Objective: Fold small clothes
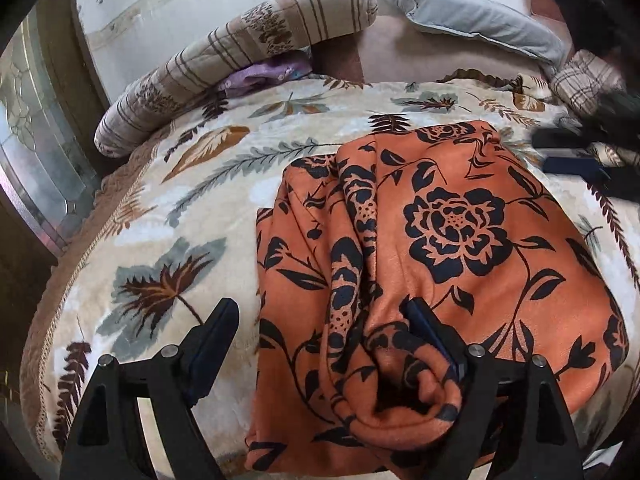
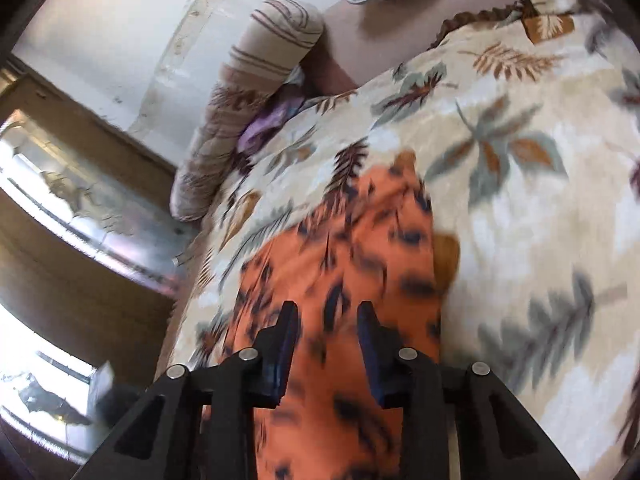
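Left wrist view: your left gripper [image 1: 316,340] has its jaws spread wide, the left finger over the blanket and the right finger resting on a rumpled roll at the near edge of the orange cloth printed with black flowers [image 1: 460,232]. Nothing is pinched there; the spread looks set to straddle that bunched edge before closing. The garment lies partly folded, one flap lapped over another, on the cream fleece blanket with a leaf pattern [image 1: 200,184], which gives you a flat, soft bed to fold on. Your right gripper [image 1: 572,152] shows blurred at the cloth's far right corner. In the right wrist view that gripper [image 2: 328,348] has its jaws drawn close with orange cloth showing between them; blur hides whether the pads actually bite. A striped beige bolster [image 1: 240,52] lies well clear behind.
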The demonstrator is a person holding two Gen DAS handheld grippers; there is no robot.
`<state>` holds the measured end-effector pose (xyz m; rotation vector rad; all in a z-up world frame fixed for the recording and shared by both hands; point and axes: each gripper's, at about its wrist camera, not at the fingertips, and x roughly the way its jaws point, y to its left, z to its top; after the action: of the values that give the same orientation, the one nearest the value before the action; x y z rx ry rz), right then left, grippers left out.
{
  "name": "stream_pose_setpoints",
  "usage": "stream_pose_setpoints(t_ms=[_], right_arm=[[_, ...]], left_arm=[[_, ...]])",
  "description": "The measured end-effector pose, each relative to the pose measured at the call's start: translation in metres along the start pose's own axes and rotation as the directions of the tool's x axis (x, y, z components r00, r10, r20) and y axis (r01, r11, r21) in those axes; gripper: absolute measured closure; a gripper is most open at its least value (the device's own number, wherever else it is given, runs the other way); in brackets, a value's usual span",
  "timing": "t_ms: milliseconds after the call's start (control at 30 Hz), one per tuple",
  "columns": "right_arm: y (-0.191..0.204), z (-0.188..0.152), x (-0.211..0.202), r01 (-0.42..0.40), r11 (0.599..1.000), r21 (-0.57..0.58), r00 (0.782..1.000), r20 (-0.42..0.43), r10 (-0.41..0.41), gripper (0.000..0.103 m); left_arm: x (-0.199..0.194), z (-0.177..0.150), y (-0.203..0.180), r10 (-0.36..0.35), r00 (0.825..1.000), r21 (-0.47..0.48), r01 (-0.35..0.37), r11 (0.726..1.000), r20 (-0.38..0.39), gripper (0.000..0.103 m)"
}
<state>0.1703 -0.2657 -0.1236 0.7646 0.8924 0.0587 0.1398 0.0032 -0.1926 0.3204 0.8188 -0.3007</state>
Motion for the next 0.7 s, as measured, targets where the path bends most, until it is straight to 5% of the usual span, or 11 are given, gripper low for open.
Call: stream_pose_setpoints(t_ms=[167, 333, 500, 633, 700], right_arm=[[-0.025, 0.028, 0.076, 0.149, 0.988, 0.033, 0.965, -0.224, -0.138, 0.069], [-0.002, 0.05, 0.071, 0.153, 0.988, -0.022, 0.974, -0.165, -0.155, 0.068], [0.042, 0.054, 0.088, 0.051, 0.993, -0.108, 0.981, -0.182, -0.07, 0.068], [0.059, 0.042, 0.144, 0.08, 0.981, -0.177, 0.944, -0.303, -0.132, 0.066], [0.061, 0.039, 0.155, 0.1, 0.974, -0.203, 0.942, -0.296, -0.158, 0.065]], left_arm=[[0.001, -0.001, 0.003, -0.027, 1.0, -0.024, 0.026, 0.999, -0.007, 0.016], [0.001, -0.003, 0.004, -0.034, 0.999, -0.028, 0.034, 0.999, -0.011, 0.016], [0.003, -0.002, 0.005, -0.047, 0.999, -0.041, 0.046, 0.998, -0.018, 0.016], [0.004, -0.002, 0.005, -0.051, 0.999, -0.044, 0.05, 0.998, -0.016, 0.016], [0.006, -0.002, 0.006, -0.051, 0.999, -0.041, 0.051, 0.998, -0.018, 0.016]])
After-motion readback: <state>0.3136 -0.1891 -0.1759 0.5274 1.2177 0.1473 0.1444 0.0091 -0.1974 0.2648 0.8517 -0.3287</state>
